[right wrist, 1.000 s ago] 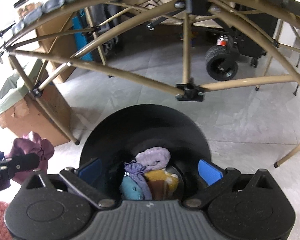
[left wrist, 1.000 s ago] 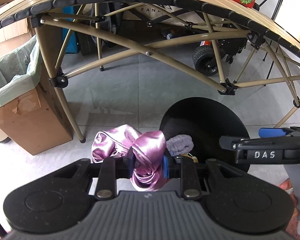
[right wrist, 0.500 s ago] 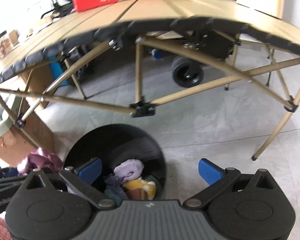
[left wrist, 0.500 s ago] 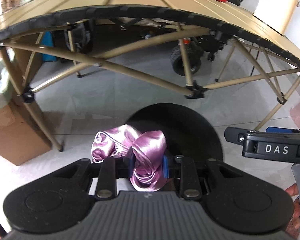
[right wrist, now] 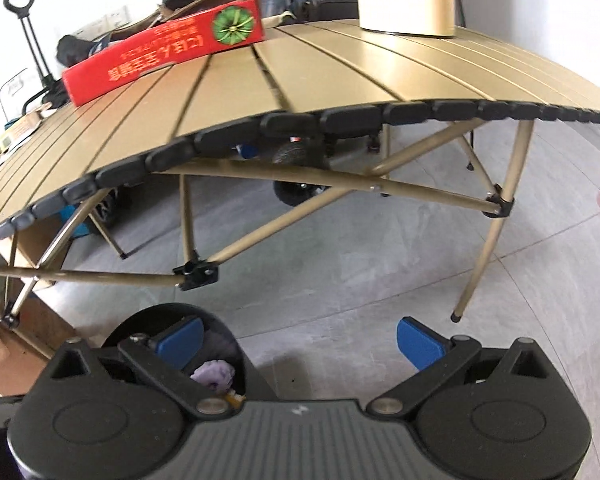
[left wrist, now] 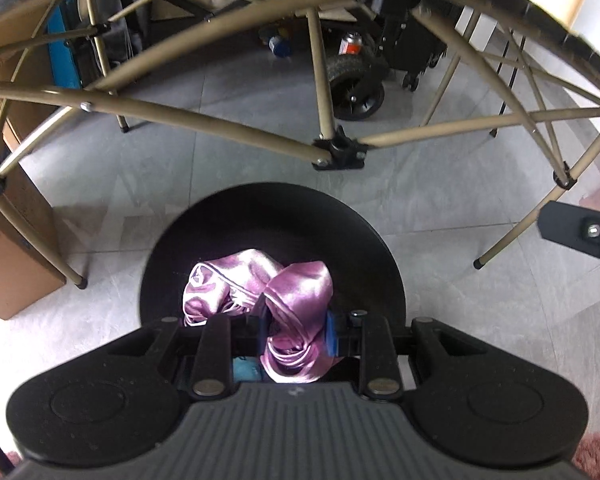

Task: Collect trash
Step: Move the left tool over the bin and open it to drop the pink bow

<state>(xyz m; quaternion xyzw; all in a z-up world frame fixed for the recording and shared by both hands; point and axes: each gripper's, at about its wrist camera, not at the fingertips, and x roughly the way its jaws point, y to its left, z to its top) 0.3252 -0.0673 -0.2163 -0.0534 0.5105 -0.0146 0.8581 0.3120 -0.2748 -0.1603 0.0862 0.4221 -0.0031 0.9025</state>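
My left gripper point(left wrist: 296, 330) is shut on a shiny pink satin cloth point(left wrist: 296, 292) and holds it right above the open mouth of a round black bin point(left wrist: 284, 212) on the floor. My right gripper point(right wrist: 300, 338) is open and empty, with blue pads wide apart; it sits up and to the right of the bin point(right wrist: 236, 346), facing the table edge. Inside the bin I see a lilac cloth ball point(right wrist: 214, 374) and a yellow scrap. The right gripper's tip point(left wrist: 580, 232) shows at the right edge of the left wrist view.
A tan slatted folding table point(right wrist: 340, 76) with crossed metal legs point(left wrist: 336, 154) stands over the grey tile floor. A red box point(right wrist: 160, 52) lies on it. A cardboard box point(left wrist: 8, 272) stands at the left. A wheeled cart point(left wrist: 356, 92) is behind the legs.
My left gripper carried the pink cloth to the right until it hangs over the bin. My right gripper rose and swung right, away from the bin, and now faces the tabletop.
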